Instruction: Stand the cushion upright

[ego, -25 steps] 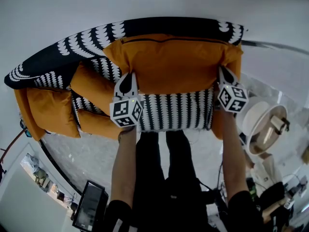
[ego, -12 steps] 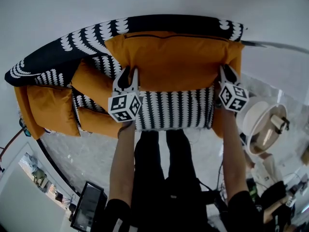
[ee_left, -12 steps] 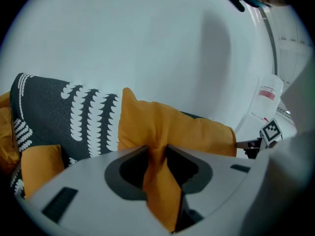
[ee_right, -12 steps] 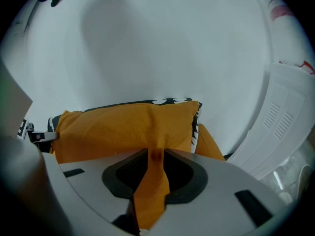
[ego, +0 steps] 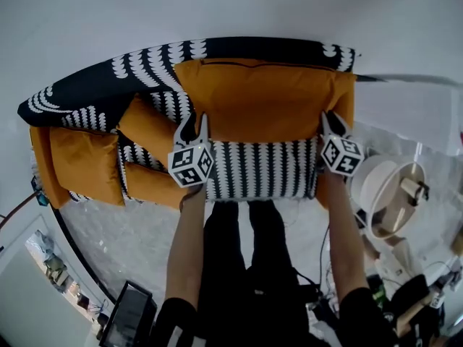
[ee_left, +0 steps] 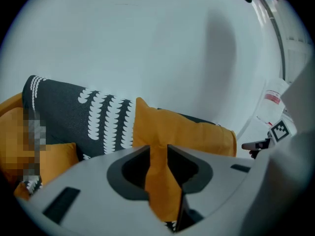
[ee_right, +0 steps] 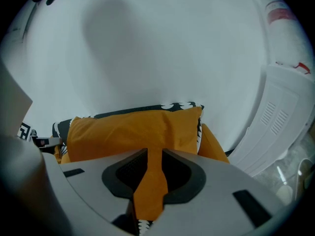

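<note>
A large orange cushion (ego: pixel 260 100) stands upright against the backrest of a black-and-white patterned sofa (ego: pixel 145 71). My left gripper (ego: pixel 192 118) is at the cushion's lower left corner and my right gripper (ego: pixel 327 118) at its lower right corner. Both pairs of jaws have just been opening. In the left gripper view a fold of the orange cushion (ee_left: pixel 187 132) still lies loosely in the left gripper (ee_left: pixel 158 149). In the right gripper view a strip of the cushion (ee_right: pixel 133 129) likewise runs through the right gripper (ee_right: pixel 154 154).
The striped seat (ego: pixel 260 168) lies just under the cushion. Two smaller orange cushions (ego: pixel 79 165) (ego: pixel 152 129) sit on the sofa's left part. A round white side table (ego: pixel 383 186) stands to the right. A white wall rises behind the sofa, and a monitor (ego: pixel 126 324) sits low left.
Both grippers, clamped on the cushion's lower corners a second ago, now have their jaws spread apart. Both hands have lifted slightly. The cushion keeps leaning on the backrest.
</note>
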The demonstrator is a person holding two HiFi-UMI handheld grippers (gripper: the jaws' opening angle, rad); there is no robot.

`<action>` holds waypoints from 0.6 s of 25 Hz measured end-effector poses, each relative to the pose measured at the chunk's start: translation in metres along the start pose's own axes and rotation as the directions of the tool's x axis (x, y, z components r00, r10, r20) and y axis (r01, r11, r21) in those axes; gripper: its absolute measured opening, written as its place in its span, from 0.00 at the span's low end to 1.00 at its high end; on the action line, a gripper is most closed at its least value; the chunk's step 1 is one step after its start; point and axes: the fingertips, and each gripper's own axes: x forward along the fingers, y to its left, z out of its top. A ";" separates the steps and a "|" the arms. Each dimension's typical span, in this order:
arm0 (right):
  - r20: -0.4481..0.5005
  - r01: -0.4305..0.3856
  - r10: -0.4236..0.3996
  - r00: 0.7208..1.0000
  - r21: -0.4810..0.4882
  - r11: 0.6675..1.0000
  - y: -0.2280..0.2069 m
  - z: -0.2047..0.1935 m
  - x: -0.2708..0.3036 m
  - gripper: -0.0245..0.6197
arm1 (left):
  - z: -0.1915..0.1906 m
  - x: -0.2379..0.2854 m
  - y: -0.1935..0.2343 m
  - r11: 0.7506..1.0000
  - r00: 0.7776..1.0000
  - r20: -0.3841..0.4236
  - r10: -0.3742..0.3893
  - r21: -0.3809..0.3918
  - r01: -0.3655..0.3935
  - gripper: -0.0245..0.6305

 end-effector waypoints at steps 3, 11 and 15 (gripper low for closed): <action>0.004 0.010 -0.010 1.000 0.010 1.000 0.006 0.001 -0.011 0.12 | 0.007 -0.013 -0.003 1.000 1.000 0.009 -0.003 0.012 0.003 0.20; 0.001 -0.040 0.040 0.999 -0.001 0.999 0.030 0.005 -0.043 0.03 | 0.010 -0.049 -0.020 1.000 1.000 0.006 0.009 -0.009 -0.009 0.03; -0.003 -0.063 0.063 0.998 -0.026 0.998 0.048 0.006 -0.069 0.03 | 0.014 -0.072 -0.034 1.000 1.000 -0.029 0.000 0.000 0.000 0.03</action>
